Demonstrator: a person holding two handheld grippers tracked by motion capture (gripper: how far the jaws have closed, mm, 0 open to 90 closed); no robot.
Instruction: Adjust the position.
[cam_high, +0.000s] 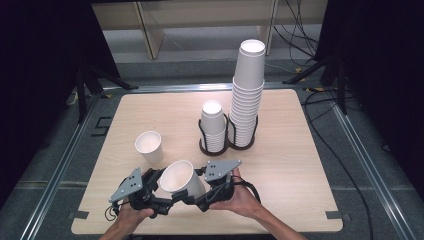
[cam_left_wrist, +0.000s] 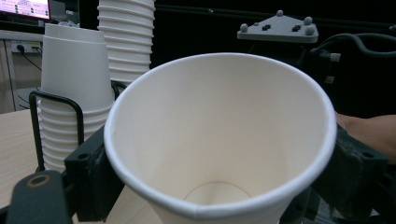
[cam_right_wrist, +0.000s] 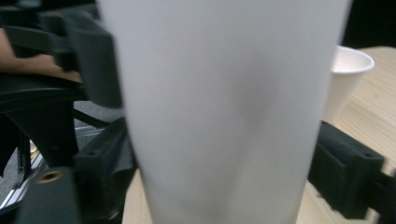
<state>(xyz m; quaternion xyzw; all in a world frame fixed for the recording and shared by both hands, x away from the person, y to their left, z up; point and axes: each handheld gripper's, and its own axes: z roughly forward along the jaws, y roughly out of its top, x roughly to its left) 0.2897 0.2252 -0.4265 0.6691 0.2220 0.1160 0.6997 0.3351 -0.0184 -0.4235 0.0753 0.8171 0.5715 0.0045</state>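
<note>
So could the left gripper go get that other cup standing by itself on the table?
Probably not yet. The left gripper is closed on the tilted cup, which the right gripper grips too. The lone cup stands just beyond, with bare table between, so the path looks free once it lets go.

Light wooden table (cam_high: 280, 165), 1 loose paper cup (cam_high: 149, 146), black wire rack (cam_high: 227, 142) holding 2 cup stacks

At the bottom centre of the high view, 2 hands hold the left gripper (cam_high: 159, 186) and right gripper (cam_high: 199, 192) angled toward each other. Both grippers' jaws press a cup (cam_high: 181, 178) between them.
</note>
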